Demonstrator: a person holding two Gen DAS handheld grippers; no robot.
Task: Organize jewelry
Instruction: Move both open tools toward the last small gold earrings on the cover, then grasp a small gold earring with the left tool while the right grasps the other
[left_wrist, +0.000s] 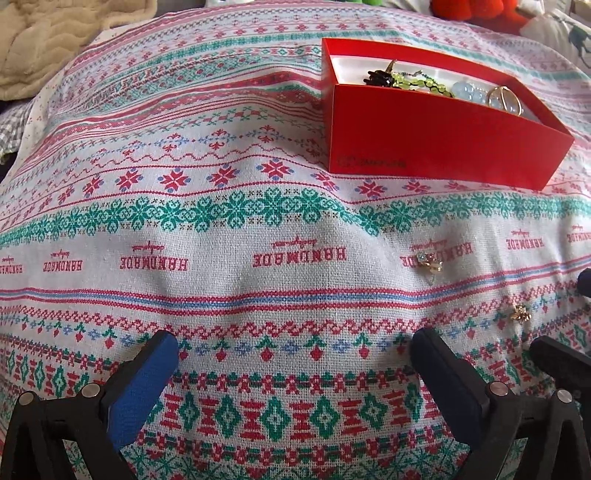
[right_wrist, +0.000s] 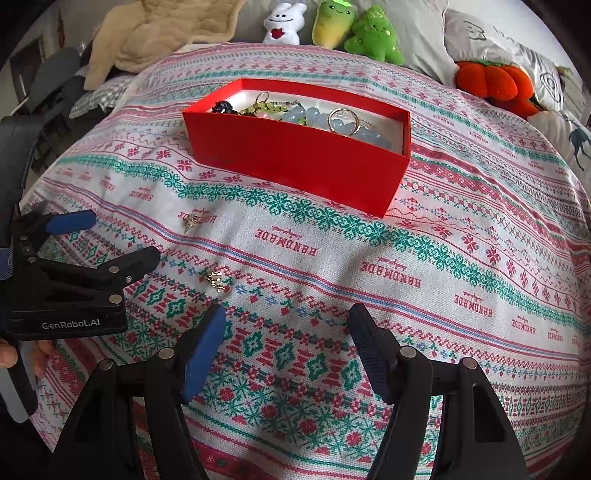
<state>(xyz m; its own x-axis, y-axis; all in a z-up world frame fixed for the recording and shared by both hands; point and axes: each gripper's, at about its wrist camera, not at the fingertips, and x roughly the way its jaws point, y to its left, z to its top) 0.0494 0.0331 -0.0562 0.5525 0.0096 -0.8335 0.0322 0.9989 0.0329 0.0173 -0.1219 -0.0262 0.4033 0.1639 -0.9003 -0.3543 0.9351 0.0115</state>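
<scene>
Two small gold earrings lie loose on the patterned cloth (right_wrist: 424, 258), outside the red box (right_wrist: 295, 158). The nearer earring (right_wrist: 217, 280) sits just ahead of the right gripper (right_wrist: 288, 325), off its left finger; the farther earring (right_wrist: 192, 220) lies beyond it, ahead of the left gripper (right_wrist: 110, 240). Left gripper: jaws spread wide, nothing between them, only bare cloth. Right gripper: jaws parted, released, nothing held. In the left wrist view the left gripper (left_wrist: 291, 347) has both earrings ahead and to its right, one (left_wrist: 429, 261) farther, one (left_wrist: 520, 314) nearer. The box stands well ahead of both grippers and holds beaded strands, a dark piece and a gold ring (right_wrist: 344, 120).
</scene>
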